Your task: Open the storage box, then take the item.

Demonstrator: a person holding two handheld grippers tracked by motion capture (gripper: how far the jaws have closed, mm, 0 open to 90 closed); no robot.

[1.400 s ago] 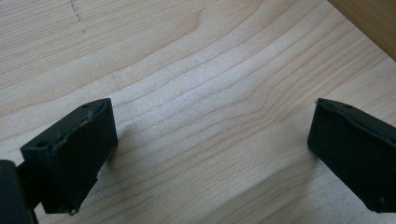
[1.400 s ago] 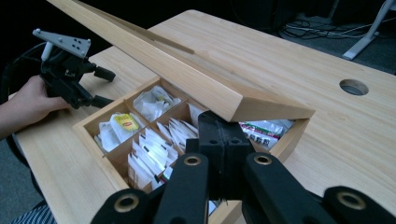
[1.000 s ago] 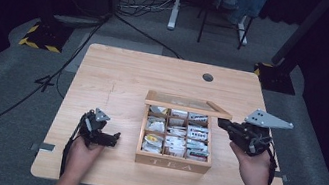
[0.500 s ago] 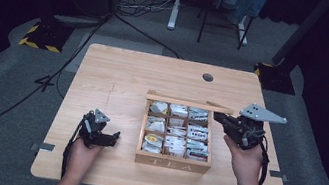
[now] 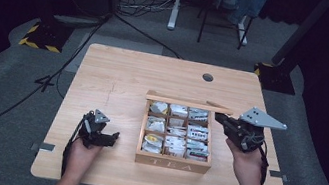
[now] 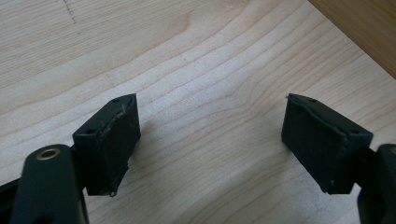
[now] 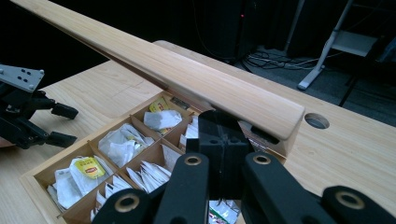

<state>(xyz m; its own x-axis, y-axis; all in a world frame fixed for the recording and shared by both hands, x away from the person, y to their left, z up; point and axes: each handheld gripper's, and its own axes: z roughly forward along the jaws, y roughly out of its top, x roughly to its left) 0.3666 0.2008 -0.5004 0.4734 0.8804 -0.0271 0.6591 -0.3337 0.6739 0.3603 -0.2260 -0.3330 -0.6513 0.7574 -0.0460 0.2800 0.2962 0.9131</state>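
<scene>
Pale wood grain is running under everything, and the table point(image 5: 119, 80) is standing on grey carpet with dark curtains, cables and a stand's legs behind it. Nearest the person, the left gripper point(image 5: 113, 138) is resting low on the bare tabletop to the left of the tea box point(image 5: 172, 162), its jaws spread wide over nothing, as the left gripper view makes plain. The right gripper point(image 5: 221, 117) is hanging at the box's far right corner, jaws pressed together with nothing between them, their tips sitting just under the free corner of the lid point(image 7: 187, 74); whether they are touching it I cannot tell. That lid is standing raised along the box's far edge, and it is looking like a stiff, light wooden slab with smooth faces, so I judge that it would be sliding off a bare push, and that its corner or long free edge would be offering the surest hold. Inside the box, nine compartments are holding paper tea bags point(image 7: 122, 142), loose and crumpled, one with a yellow tag point(image 7: 90, 167); they are looking feather-light, soft and easily torn.
</scene>
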